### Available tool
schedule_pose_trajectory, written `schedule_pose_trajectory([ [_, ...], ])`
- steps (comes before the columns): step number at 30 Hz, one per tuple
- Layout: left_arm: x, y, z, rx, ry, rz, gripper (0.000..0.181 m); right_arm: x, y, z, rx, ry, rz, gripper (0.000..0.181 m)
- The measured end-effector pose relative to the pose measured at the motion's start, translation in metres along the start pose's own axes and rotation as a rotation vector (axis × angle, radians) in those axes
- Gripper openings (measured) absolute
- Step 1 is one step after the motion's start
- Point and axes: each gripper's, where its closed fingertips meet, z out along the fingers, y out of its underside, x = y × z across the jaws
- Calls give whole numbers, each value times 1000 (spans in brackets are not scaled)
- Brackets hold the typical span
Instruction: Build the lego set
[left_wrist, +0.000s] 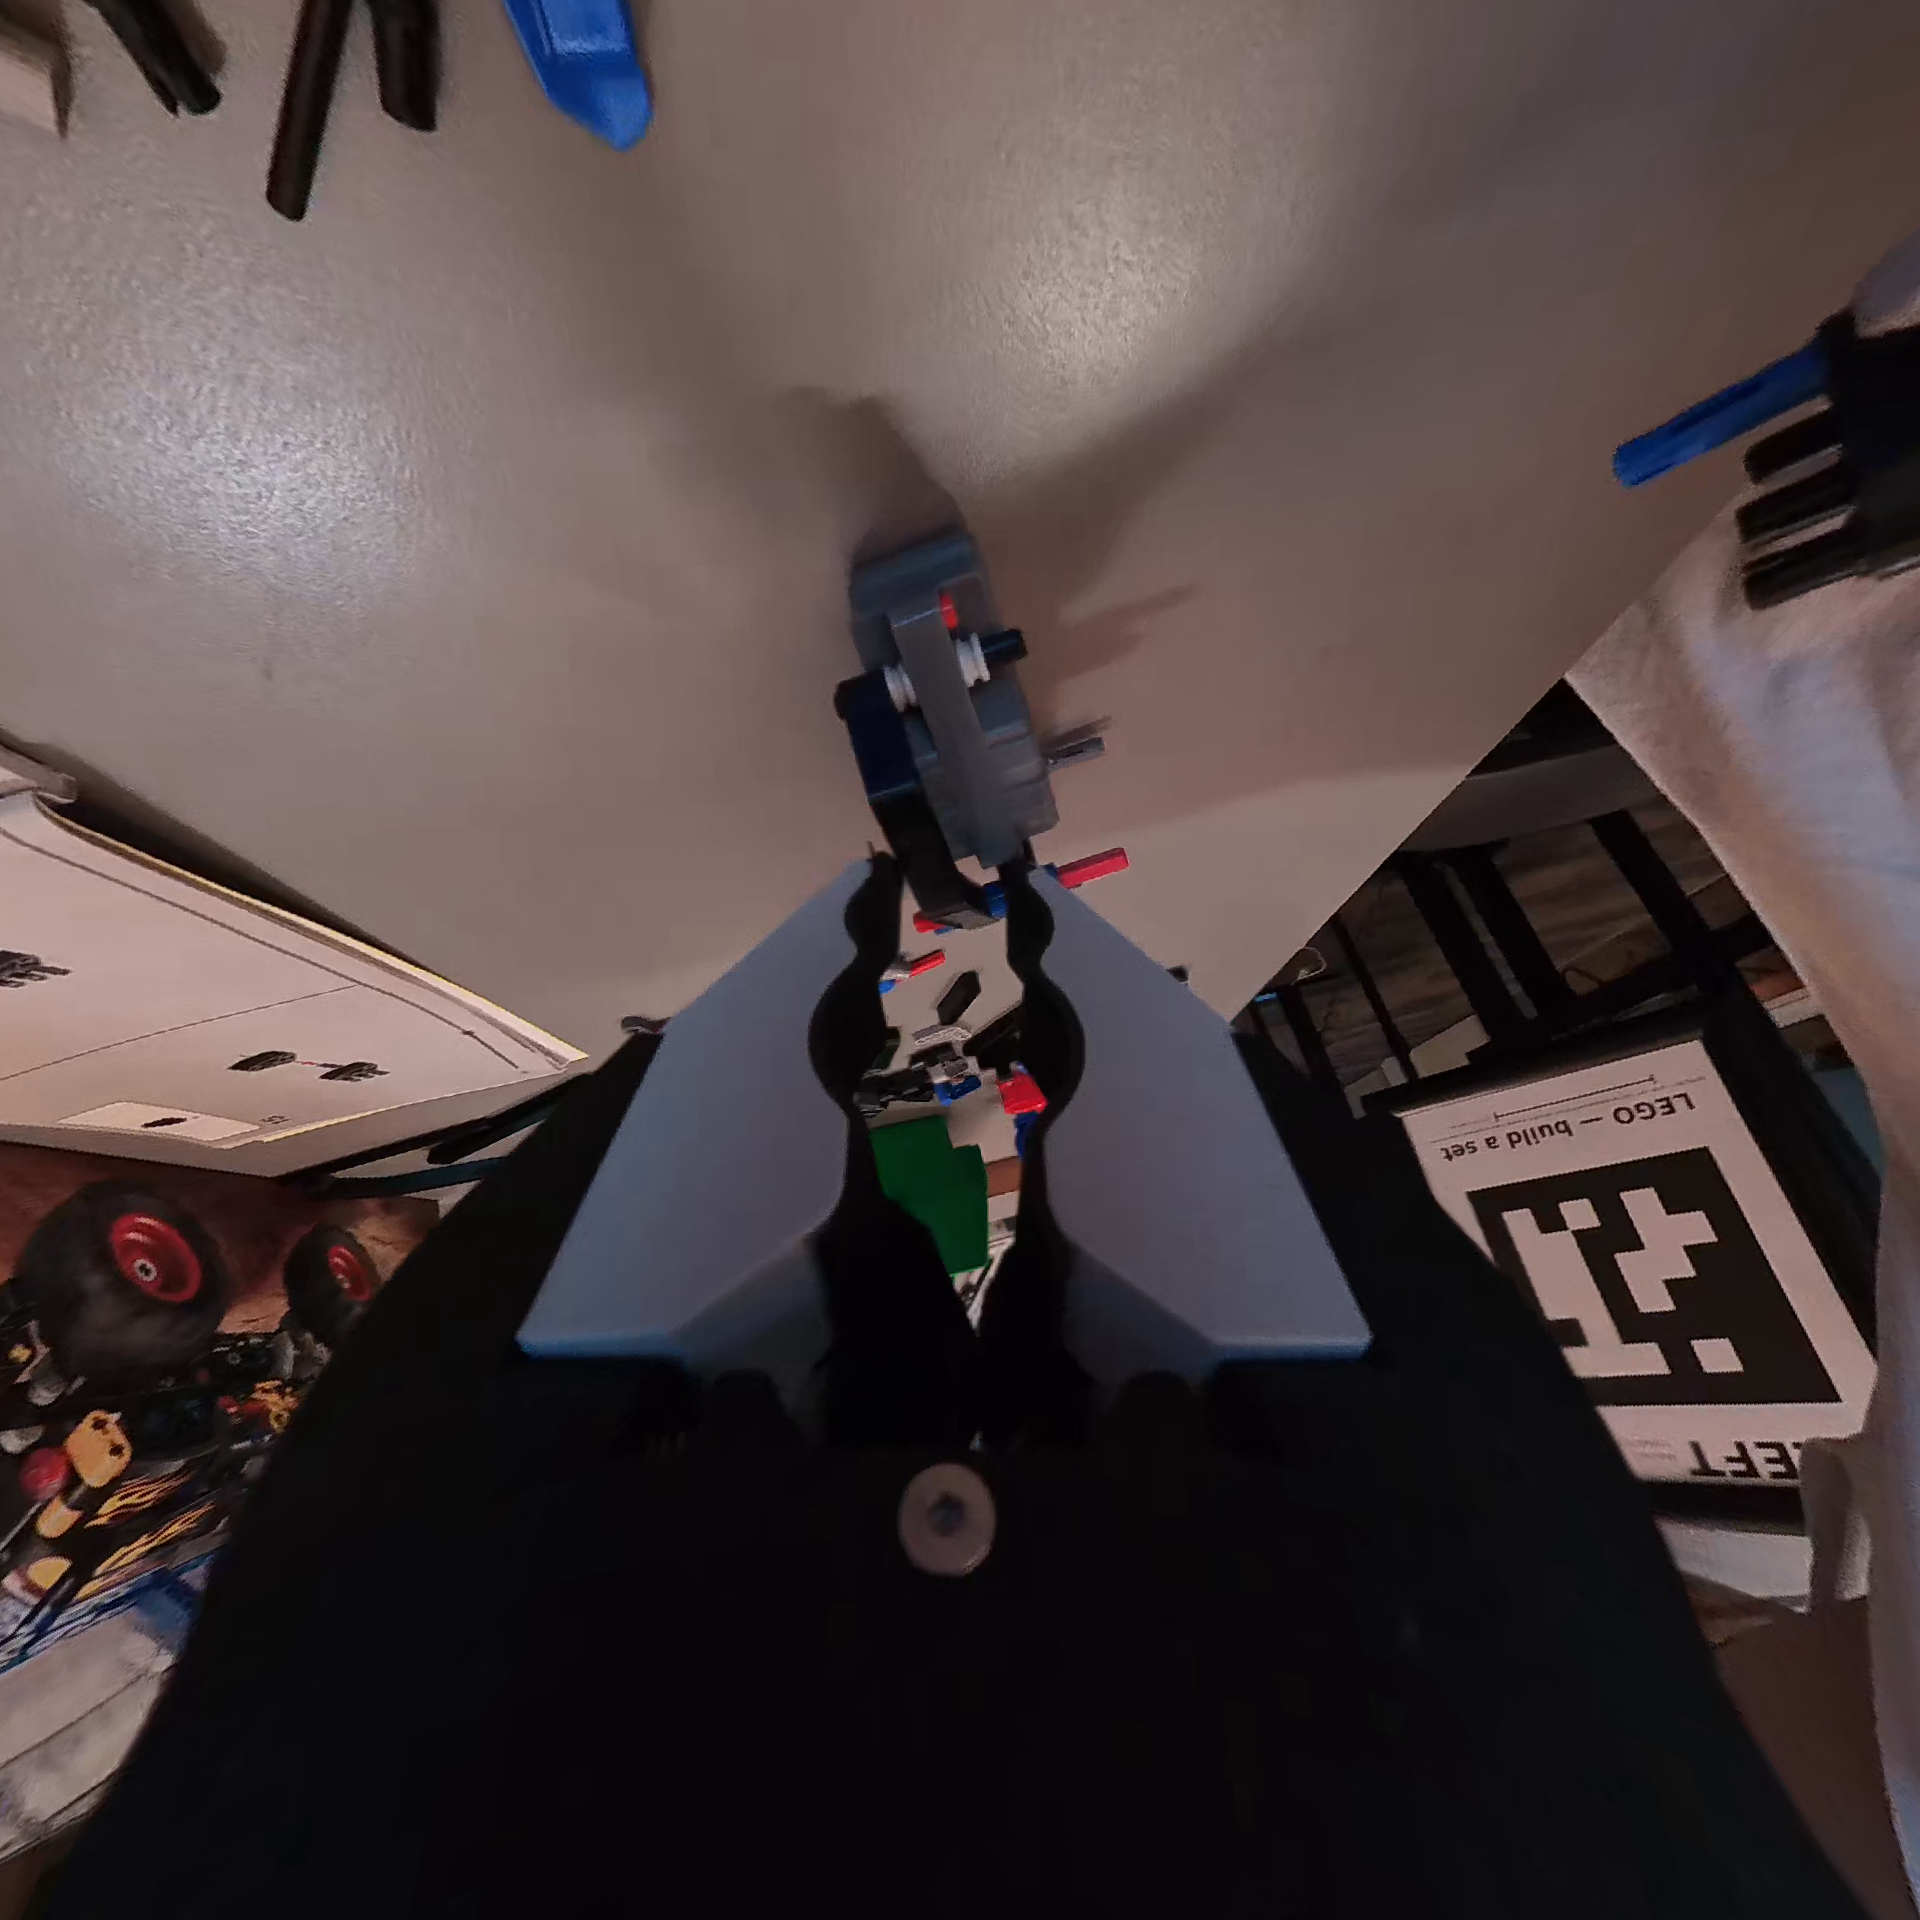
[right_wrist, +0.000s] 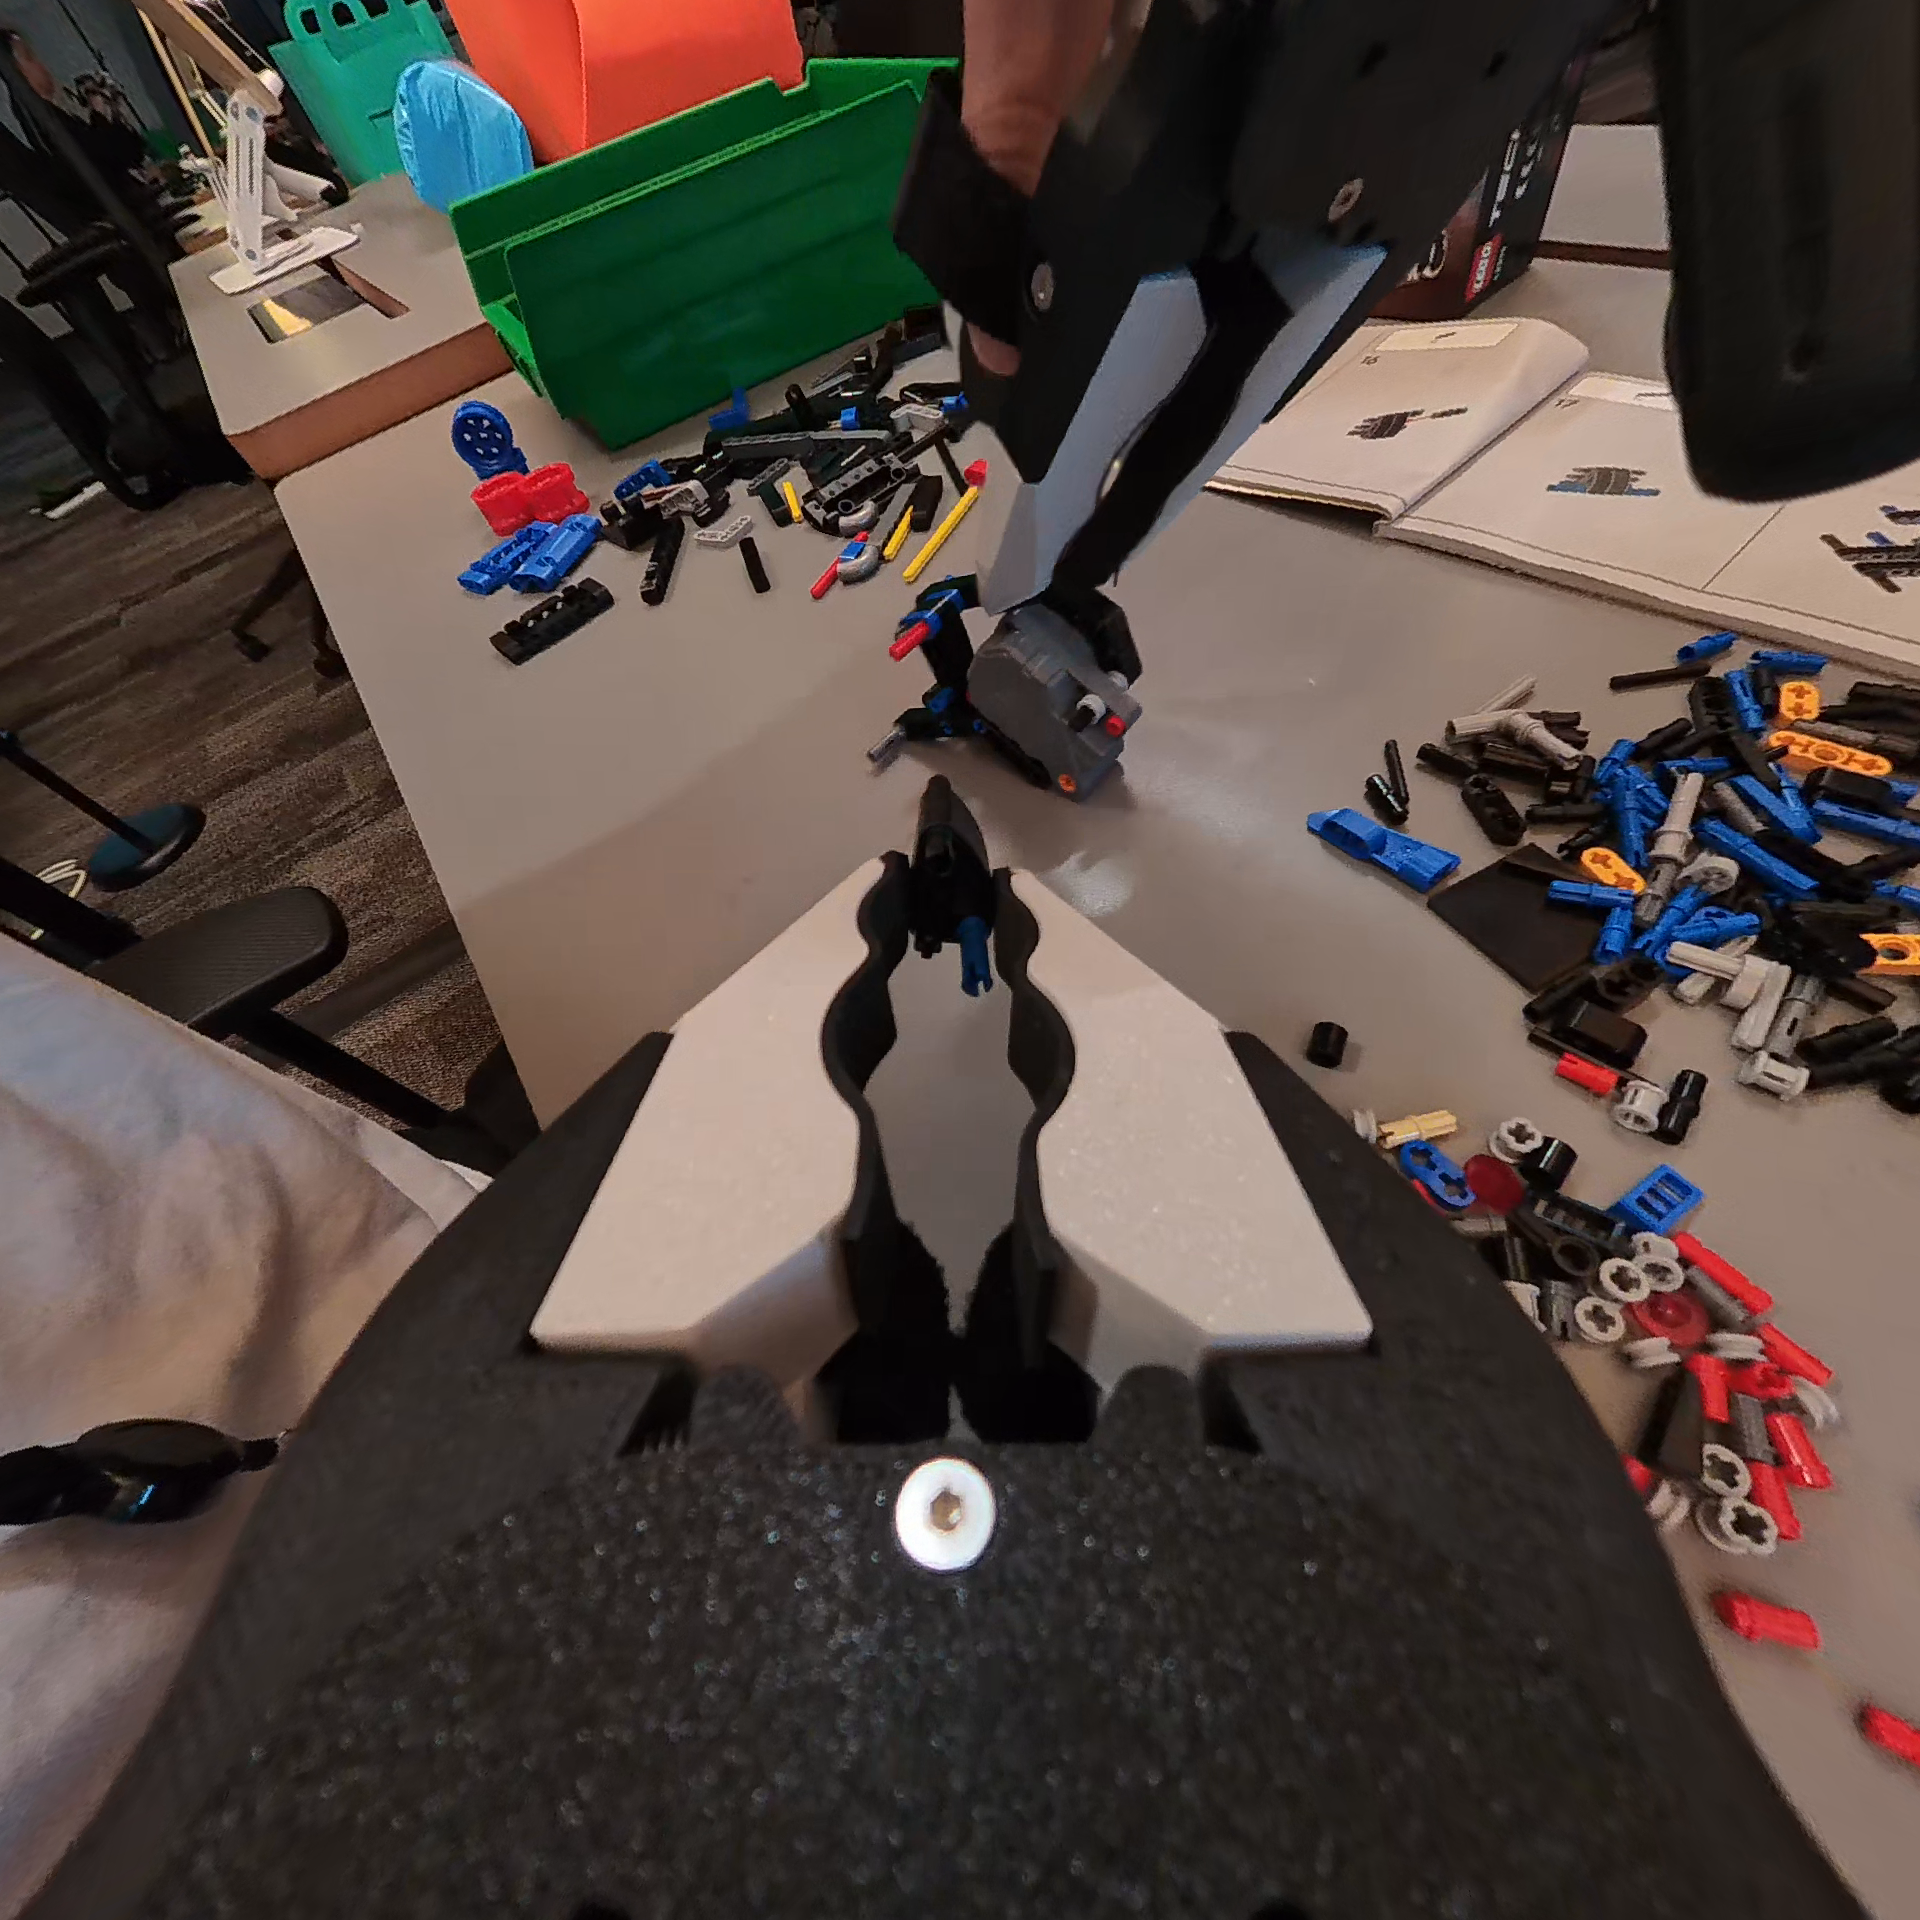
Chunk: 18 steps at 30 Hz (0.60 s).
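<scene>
A grey and black lego assembly (right_wrist: 1044, 696) with red and blue pins rests on the grey table (right_wrist: 644, 748). My left gripper (right_wrist: 1049, 601) comes down on it from above and is shut on its black end. In the left wrist view, the assembly (left_wrist: 951, 717) sticks out past that gripper's (left_wrist: 951, 883) tips. My right gripper (right_wrist: 948, 873) is shut on a small black piece (right_wrist: 940, 847) that carries a blue pin (right_wrist: 974, 951). It hovers just in front of the assembly, a short gap away.
Loose lego pieces lie in piles at the right (right_wrist: 1714, 883), front right (right_wrist: 1704, 1351) and back (right_wrist: 790, 488). A green bin (right_wrist: 686, 260) stands behind them. An open instruction booklet (right_wrist: 1455, 416) lies at the back right. The table edge and a chair (right_wrist: 239, 956) are to the left. There is about 12 cm between the tips of the two grippers.
</scene>
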Motion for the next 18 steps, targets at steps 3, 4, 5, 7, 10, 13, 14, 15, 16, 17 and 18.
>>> schedule_pose_trajectory([
  [3, -4, 4, 0, -45, -30, 25, 15, -1, 1, 2, -6, -7, -2, 15],
  [4, -3, 5, 0, -59, -23, 31, 15, -2, 1, 2, -7, -6, -4, 15],
  [5, -2, 6, 0, -71, -16, 33, 15, -2, 0, 2, -7, -7, -5, 15],
  [7, -3, 4, 1, -85, -17, 38, 18, -3, 0, 2, -5, -10, -5, 15],
  [10, -2, 1, 1, -96, 3, 58, 13, -4, -1, 0, -5, -8, -10, 15],
  [13, -5, -6, -4, -44, -30, 81, 9, -4, -2, -1, -4, -7, -14, 15],
  [14, -6, -8, -6, -23, -45, 78, 8, -3, -2, -1, -1, -6, -15, 15],
  [15, -8, -9, -8, -2, -62, 81, 8, -3, -3, -1, 2, -5, -15, 15],
  [16, -9, -11, -10, 29, -75, 87, 7, -2, -4, 0, 5, -4, -15, 15],
  [17, -8, -12, -11, 68, -74, 103, 7, -2, -4, -1, 10, -1, -15, 15],
  [18, -8, -12, -13, 120, -68, 106, 7, -2, -5, -1, 14, 3, -18, 15],
])
